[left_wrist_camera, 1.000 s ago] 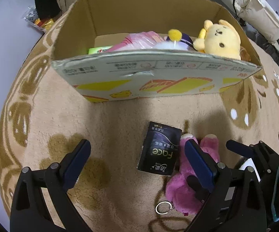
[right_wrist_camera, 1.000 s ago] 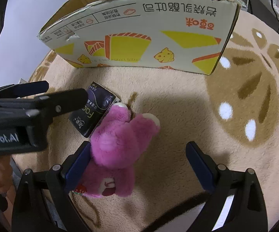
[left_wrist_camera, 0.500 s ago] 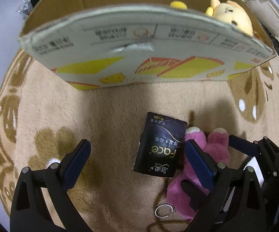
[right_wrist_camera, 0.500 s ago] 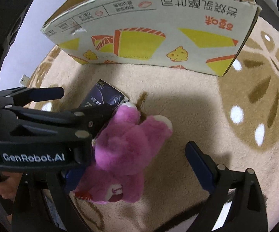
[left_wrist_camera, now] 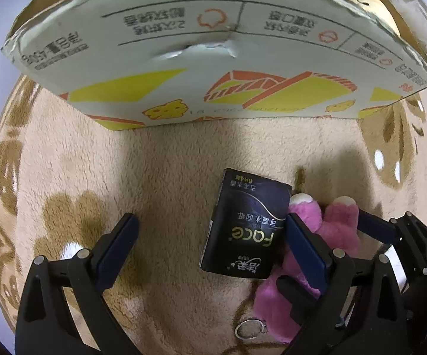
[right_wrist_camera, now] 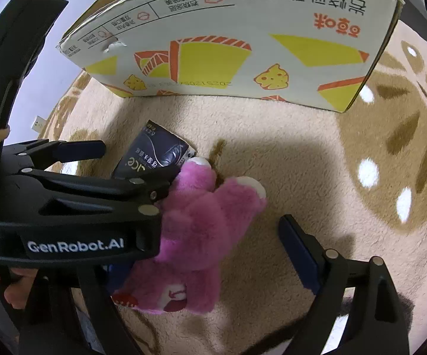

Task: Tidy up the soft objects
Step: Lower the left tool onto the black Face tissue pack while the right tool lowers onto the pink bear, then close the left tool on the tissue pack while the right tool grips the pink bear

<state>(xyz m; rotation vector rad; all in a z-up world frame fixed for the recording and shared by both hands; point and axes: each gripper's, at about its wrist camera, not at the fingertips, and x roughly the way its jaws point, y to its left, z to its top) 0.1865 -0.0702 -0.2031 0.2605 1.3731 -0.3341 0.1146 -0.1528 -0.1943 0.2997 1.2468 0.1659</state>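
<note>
Two hand-held grippers, one tissue pack point(left_wrist_camera: 247, 224), one pink plush point(right_wrist_camera: 197, 230).

The cardboard box point(left_wrist_camera: 213, 68) is white with yellow and orange shapes and dark print. The tissue pack point(left_wrist_camera: 247, 224) is black with gold lettering. The plush toy point(right_wrist_camera: 195, 236) is magenta with white-tipped paws. The rug point(right_wrist_camera: 317, 162) is beige with brown and white motifs.
</note>
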